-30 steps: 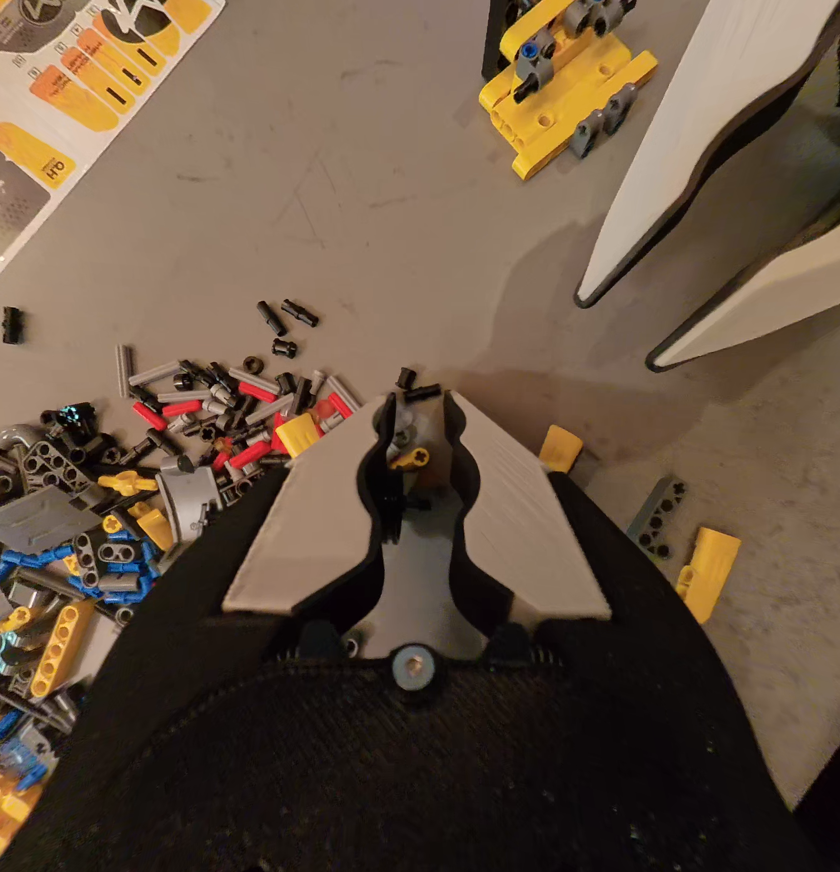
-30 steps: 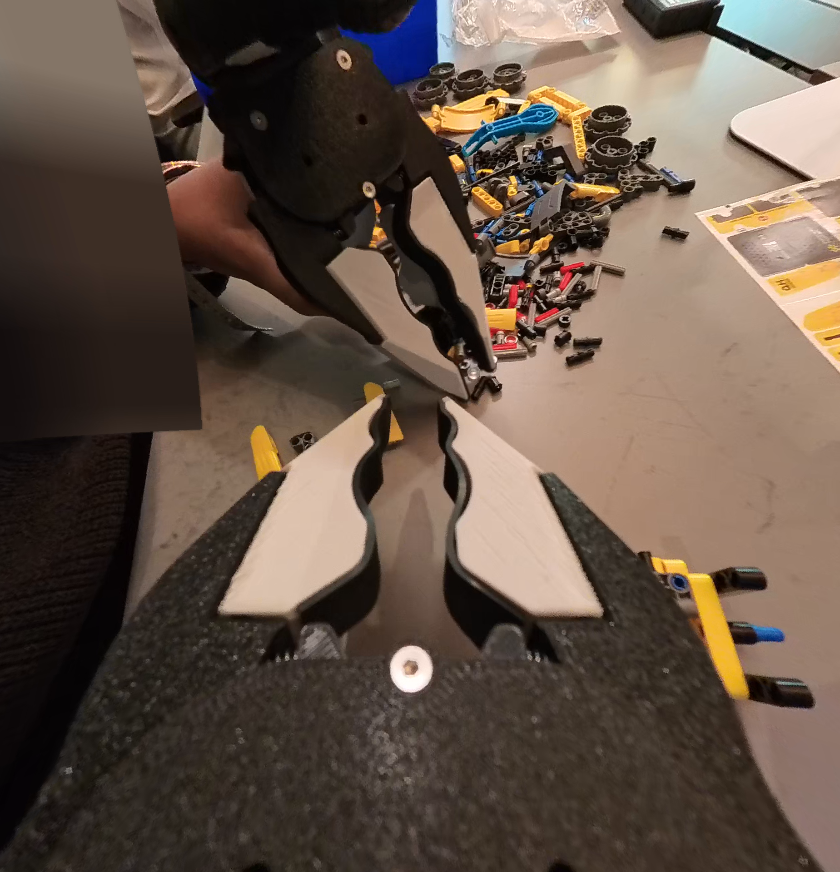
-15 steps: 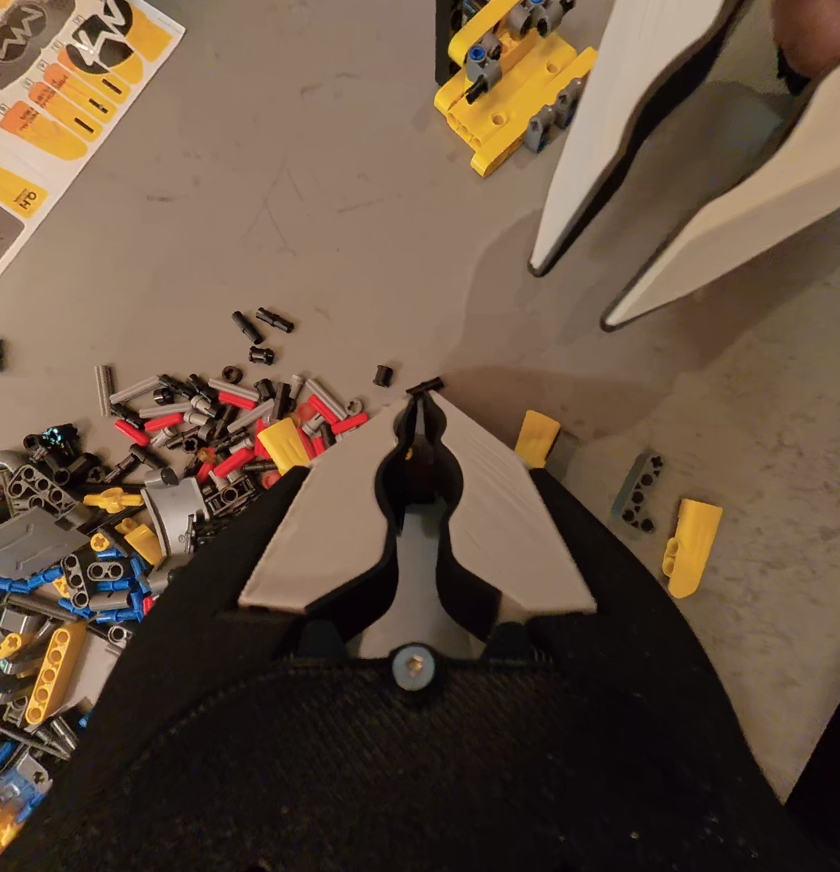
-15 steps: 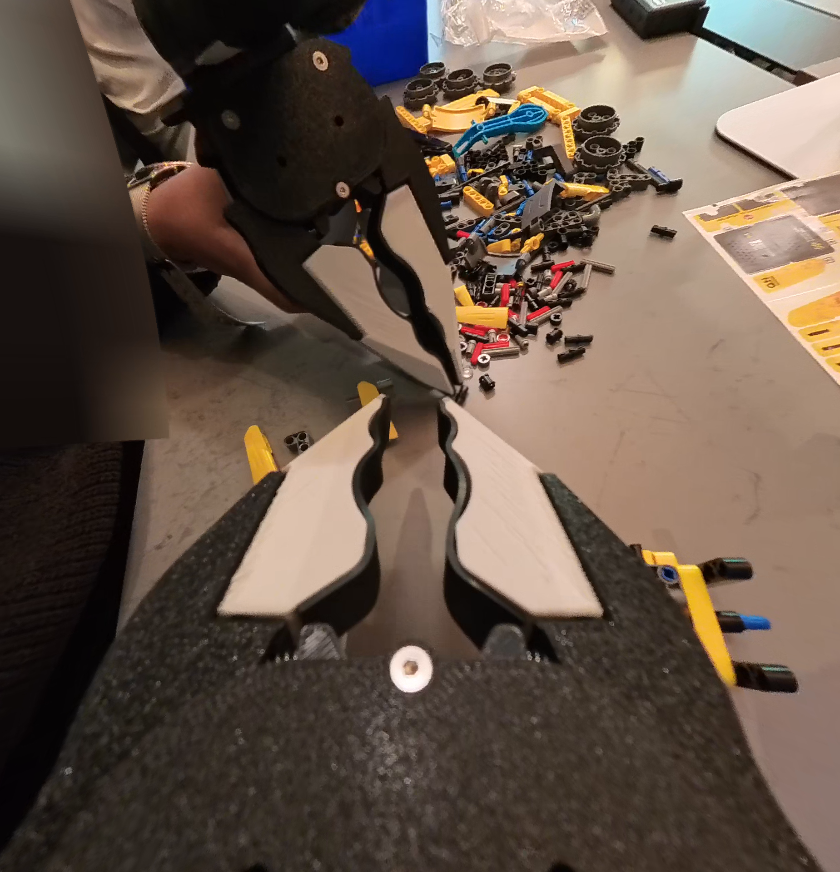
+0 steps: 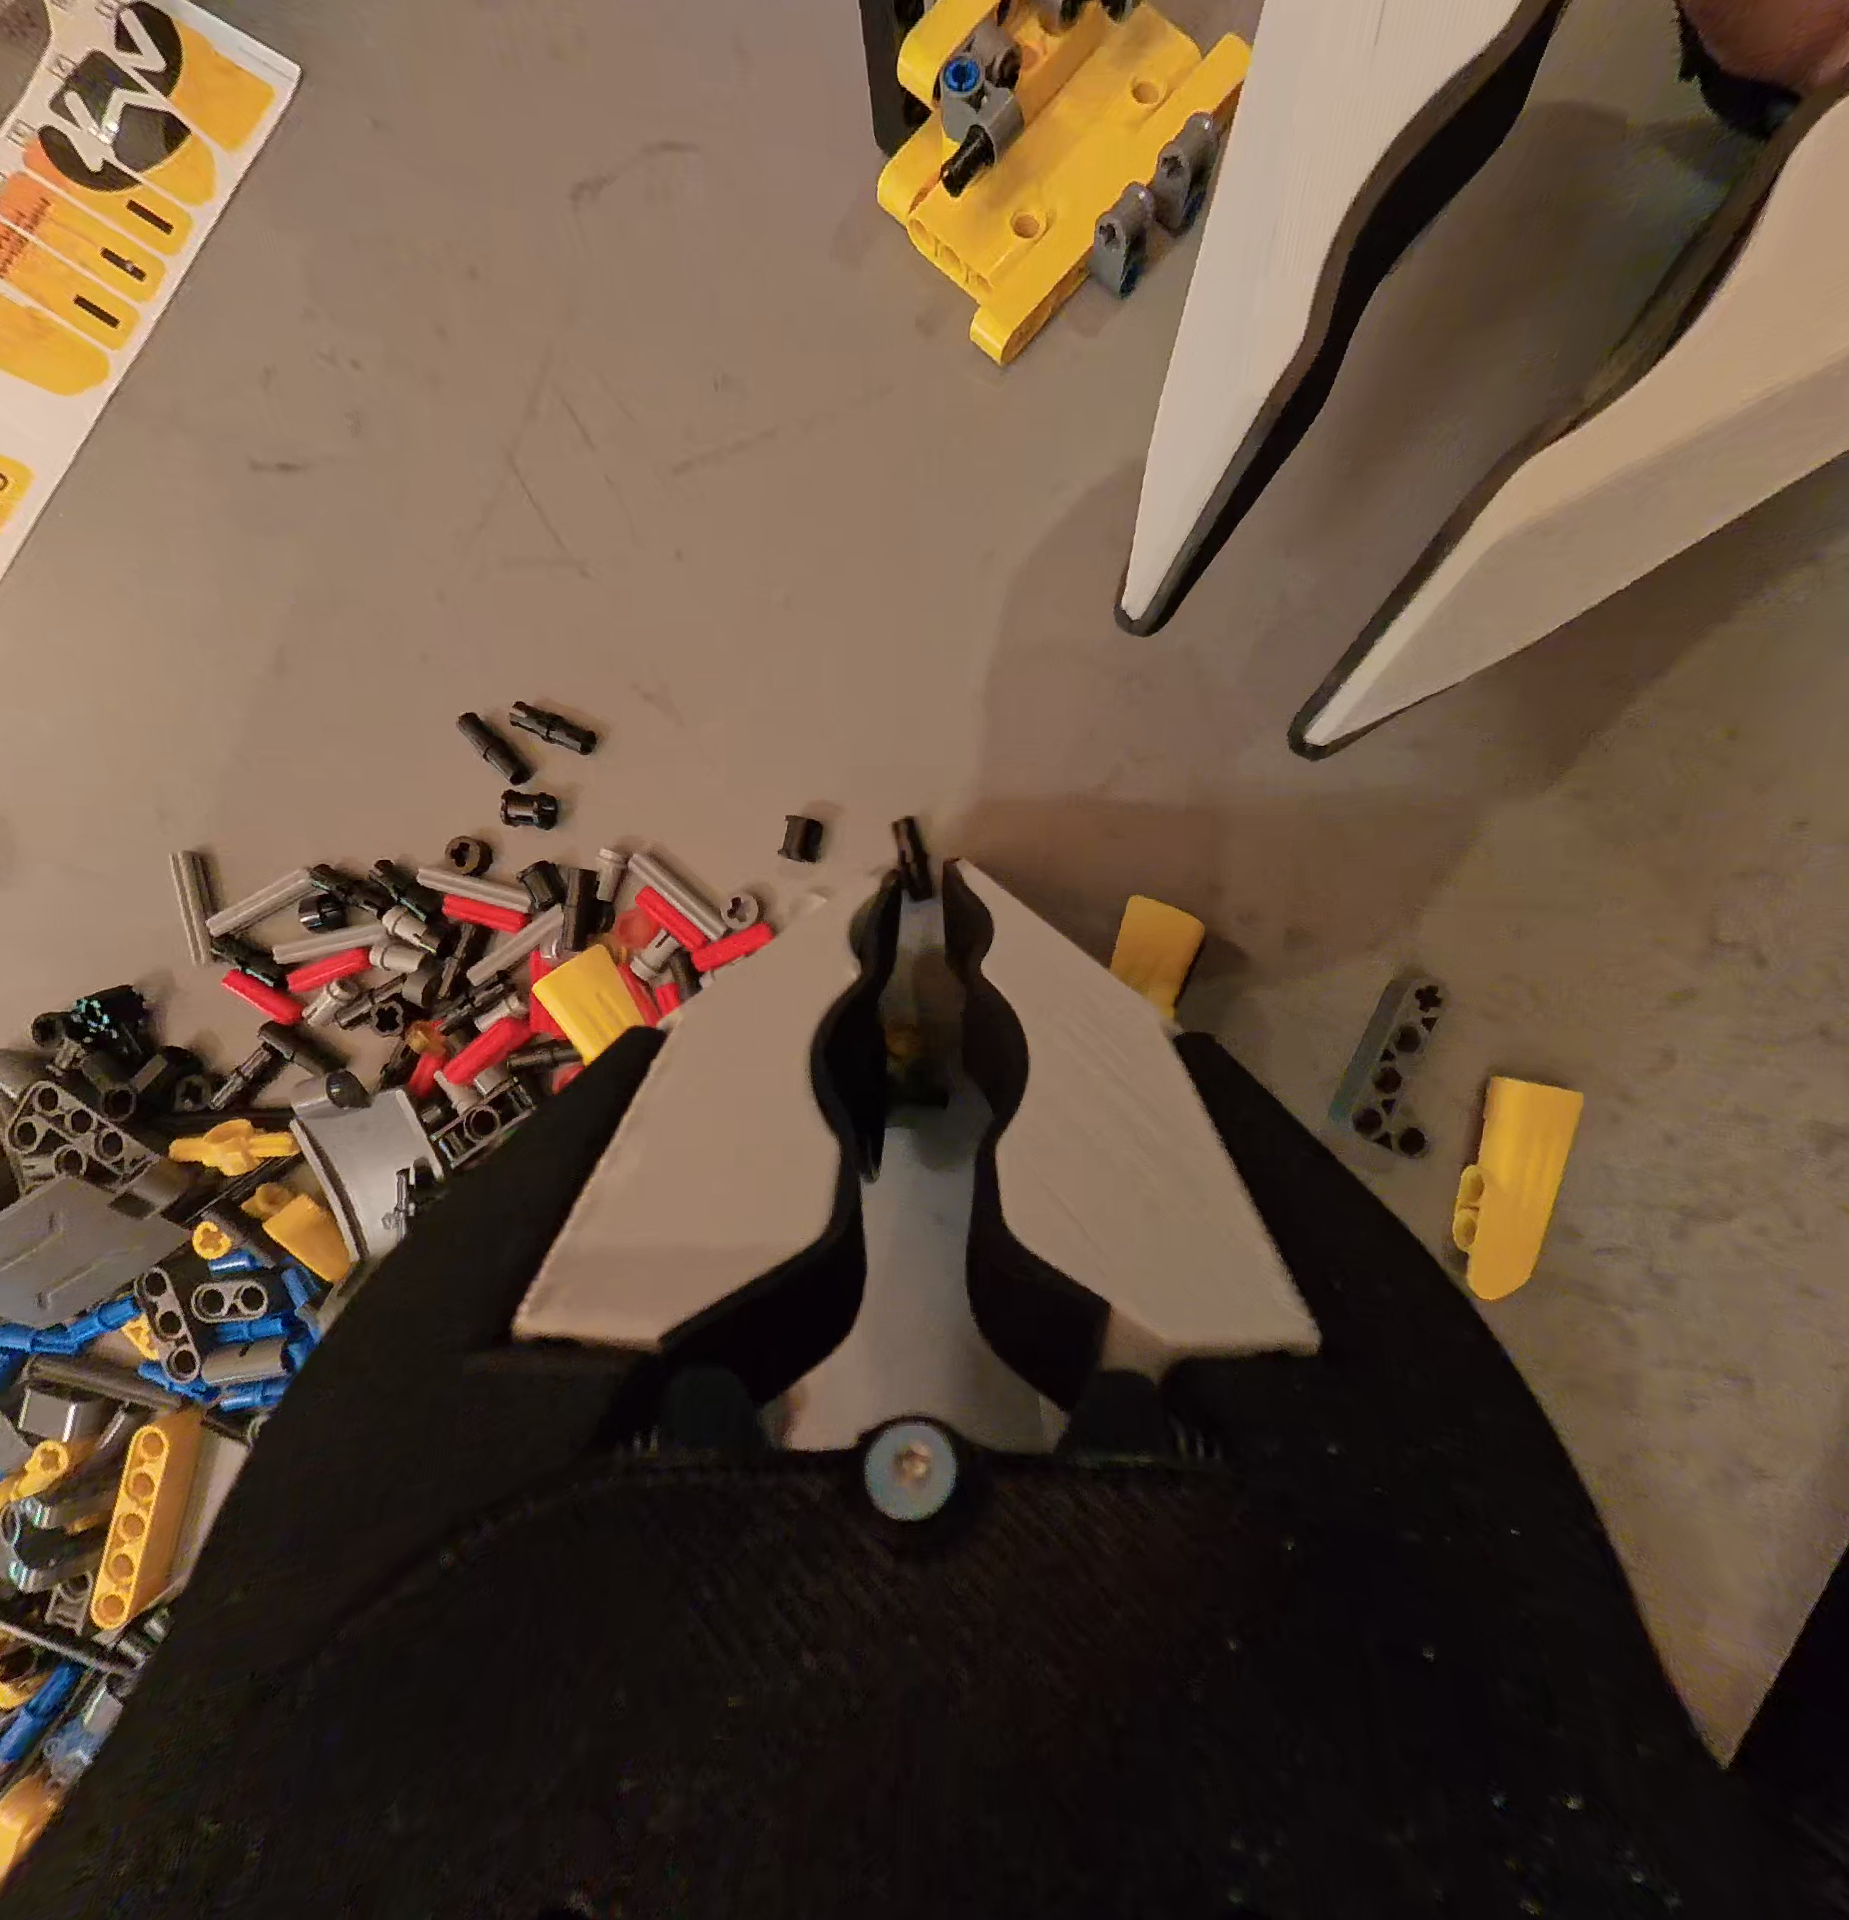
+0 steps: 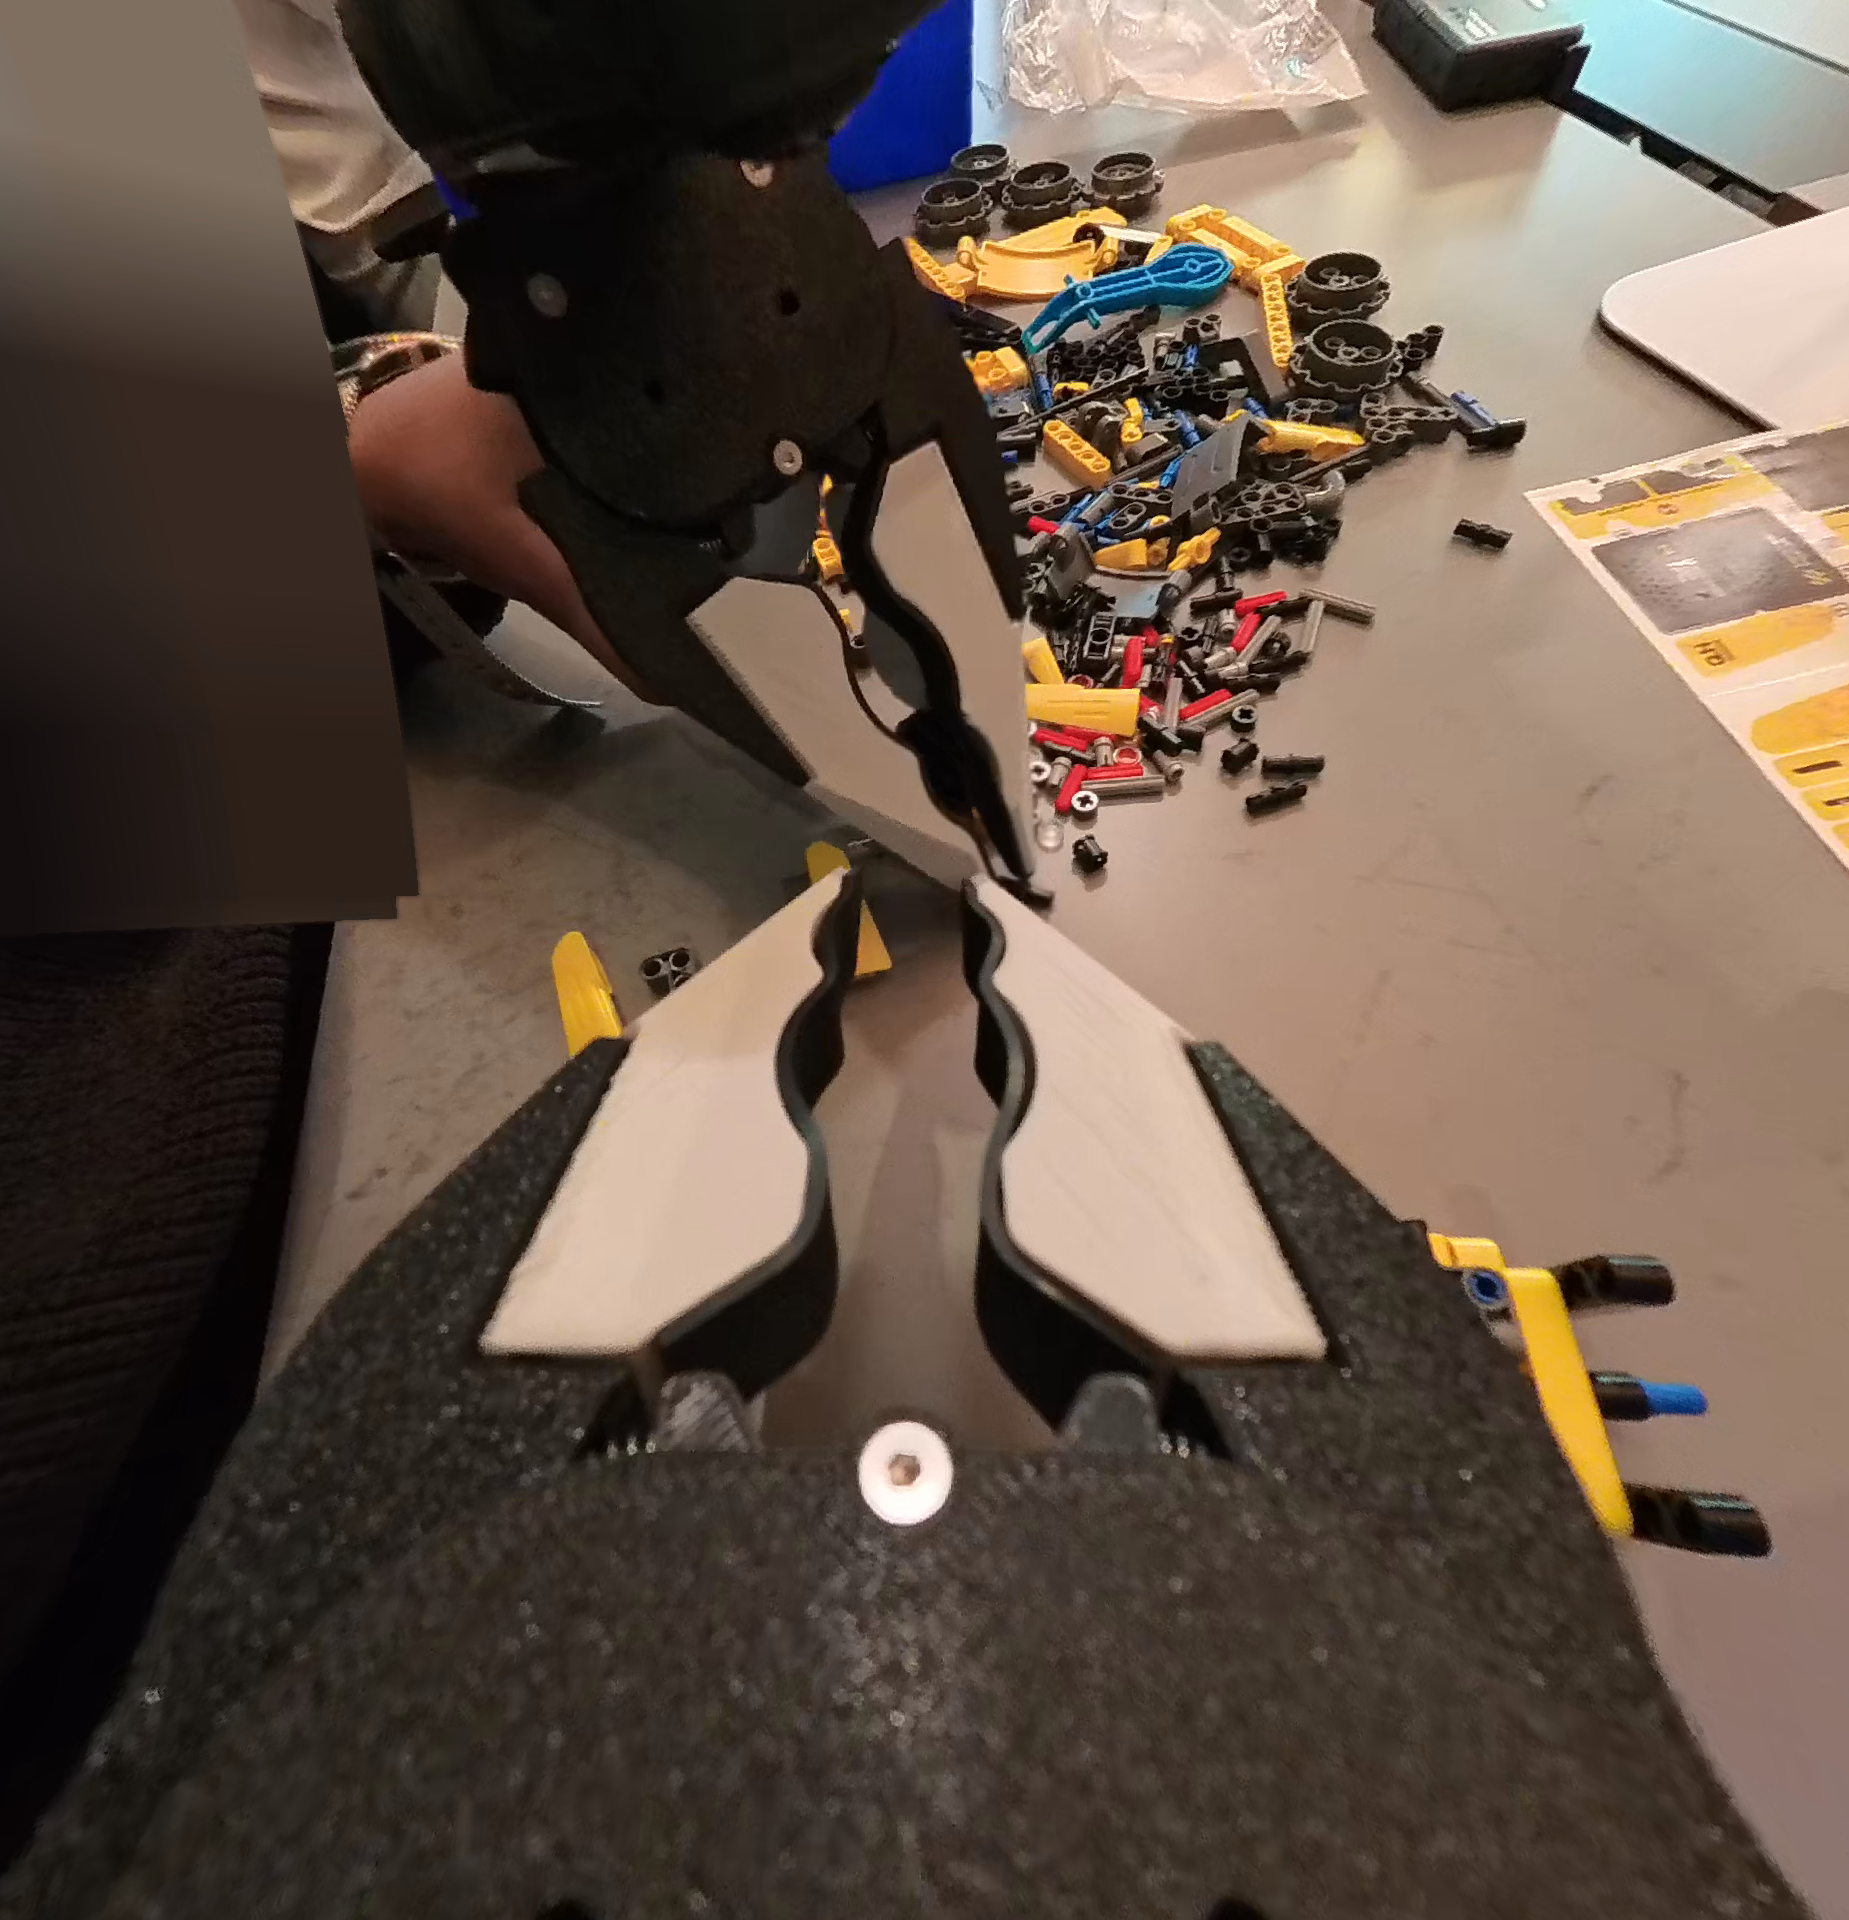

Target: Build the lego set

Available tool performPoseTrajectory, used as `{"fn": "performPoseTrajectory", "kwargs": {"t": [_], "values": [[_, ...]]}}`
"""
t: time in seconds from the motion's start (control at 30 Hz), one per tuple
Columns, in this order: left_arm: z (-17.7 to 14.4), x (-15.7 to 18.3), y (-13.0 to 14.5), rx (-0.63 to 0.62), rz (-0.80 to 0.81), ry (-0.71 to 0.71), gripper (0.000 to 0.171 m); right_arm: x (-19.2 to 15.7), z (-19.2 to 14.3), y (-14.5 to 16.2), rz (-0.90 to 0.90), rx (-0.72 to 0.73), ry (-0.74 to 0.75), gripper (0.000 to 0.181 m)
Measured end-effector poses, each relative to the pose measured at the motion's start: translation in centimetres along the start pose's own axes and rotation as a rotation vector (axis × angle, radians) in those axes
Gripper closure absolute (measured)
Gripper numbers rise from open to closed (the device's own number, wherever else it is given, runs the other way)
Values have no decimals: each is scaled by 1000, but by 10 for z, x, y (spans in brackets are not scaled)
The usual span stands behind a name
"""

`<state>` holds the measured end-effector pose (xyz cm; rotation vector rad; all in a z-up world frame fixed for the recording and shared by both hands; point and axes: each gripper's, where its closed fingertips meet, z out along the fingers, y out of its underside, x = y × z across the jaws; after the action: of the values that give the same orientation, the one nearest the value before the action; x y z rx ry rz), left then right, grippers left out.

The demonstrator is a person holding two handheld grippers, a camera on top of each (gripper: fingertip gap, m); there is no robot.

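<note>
Pinching a black pin [image 5: 909, 854], L gripper [image 5: 915, 883] over scuffed grey table [image 5: 691, 436]; R gripper [image 6: 904, 894] fingers spread.

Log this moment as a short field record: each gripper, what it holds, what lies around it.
left gripper: fingers shut on a small black pin, tip low over the grey table
right gripper: open, holding nothing
left of the pin: loose pile of parts
by the right gripper: yellow assembly
far left: sticker sheet
</note>
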<state>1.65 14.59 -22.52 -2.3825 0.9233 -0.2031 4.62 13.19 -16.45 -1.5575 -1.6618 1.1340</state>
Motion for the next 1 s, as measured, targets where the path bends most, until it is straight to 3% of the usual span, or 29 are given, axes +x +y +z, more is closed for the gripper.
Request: {"fn": "performPoseTrajectory", "kwargs": {"t": [0.3, 0.43, 0.57, 0.7, 0.8, 1.0], "values": [[-1, 2, 0, 7, 18, -2, 170, 2, 0, 1, 0, -2, 11, 162], [-15, -2, -17, 127, 39, -40, 170, 21, -8, -8, 83, 80, 82, 156], [-40, 4, -42, 333, 91, -46, 170, 24, -29, -29, 389, 289, -114, 147], [-57, 18, -58, 461, 243, -103, 171, 4, -27, -17, 530, 218, -323, 154], [-60, 30, -62, 486, 364, -164, 171, -9, -26, -20, 567, 231, -417, 159], [-53, 40, -58, 449, 459, -199, 171, -12, -18, -12, 589, 192, -431, 165]]}}
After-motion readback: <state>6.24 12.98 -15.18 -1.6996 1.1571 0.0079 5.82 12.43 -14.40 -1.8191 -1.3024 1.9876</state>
